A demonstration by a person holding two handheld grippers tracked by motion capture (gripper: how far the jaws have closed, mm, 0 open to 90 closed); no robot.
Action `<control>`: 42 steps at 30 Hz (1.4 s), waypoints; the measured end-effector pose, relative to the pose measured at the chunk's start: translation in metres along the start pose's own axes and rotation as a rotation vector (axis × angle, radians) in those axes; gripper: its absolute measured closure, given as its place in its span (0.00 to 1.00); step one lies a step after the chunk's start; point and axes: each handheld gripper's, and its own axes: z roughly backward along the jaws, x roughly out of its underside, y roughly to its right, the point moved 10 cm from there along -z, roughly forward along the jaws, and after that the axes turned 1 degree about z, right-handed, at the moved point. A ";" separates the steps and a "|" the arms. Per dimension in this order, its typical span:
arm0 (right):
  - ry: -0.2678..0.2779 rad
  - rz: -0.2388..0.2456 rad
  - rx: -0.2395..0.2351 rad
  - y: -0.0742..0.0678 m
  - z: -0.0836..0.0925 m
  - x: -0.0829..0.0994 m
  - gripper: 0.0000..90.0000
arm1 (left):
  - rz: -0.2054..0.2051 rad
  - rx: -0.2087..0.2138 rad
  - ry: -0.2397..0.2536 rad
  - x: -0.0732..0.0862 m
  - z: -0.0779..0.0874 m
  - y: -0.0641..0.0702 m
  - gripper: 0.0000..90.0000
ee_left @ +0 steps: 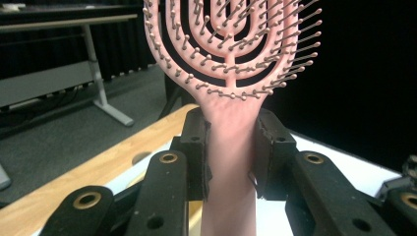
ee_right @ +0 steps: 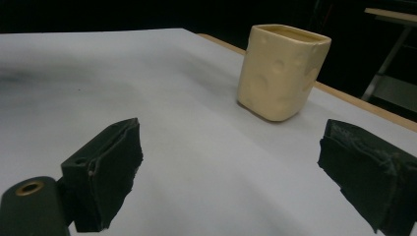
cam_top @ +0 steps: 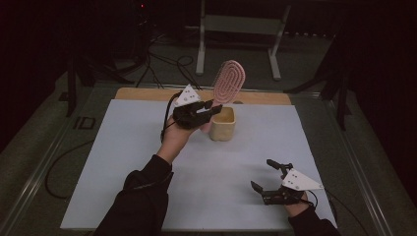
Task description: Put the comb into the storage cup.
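Note:
A pink hairbrush (cam_top: pixel 227 82) is held up in the air by its handle, bristle head tilted up and to the right. My left gripper (cam_top: pixel 202 111) is shut on that handle, just left of a cream square cup (cam_top: pixel 223 123) on the white mat. In the left gripper view the brush (ee_left: pixel 231 54) rises between the two pads, which clamp its neck. My right gripper (cam_top: pixel 269 175) rests low near the mat's front right, open with nothing between its fingers. The right gripper view shows the cup (ee_right: pixel 281 72) standing upright some way ahead.
The white mat (cam_top: pixel 123 162) covers a wooden table whose far edge (cam_top: pixel 147 93) shows behind it. Cables trail on the floor at the back left, and a metal frame leg (cam_top: pixel 200 46) stands beyond the table.

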 end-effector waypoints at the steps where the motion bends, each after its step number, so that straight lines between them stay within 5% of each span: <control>1: 0.000 -0.003 0.000 0.000 0.000 0.000 0.10 | 0.000 -0.001 0.005 -0.002 -0.002 0.000 0.78; 23: 0.008 -0.011 -0.009 -0.001 0.001 -0.001 0.10 | 0.028 0.058 0.121 -0.031 -0.047 -0.004 0.78; 30: 0.008 -0.011 -0.011 -0.001 0.000 -0.001 0.10 | 0.020 0.052 0.144 -0.025 -0.059 -0.011 0.78; 42: 0.011 -0.014 -0.020 -0.002 0.000 -0.001 0.10 | 0.062 0.040 0.150 -0.005 -0.076 -0.030 0.78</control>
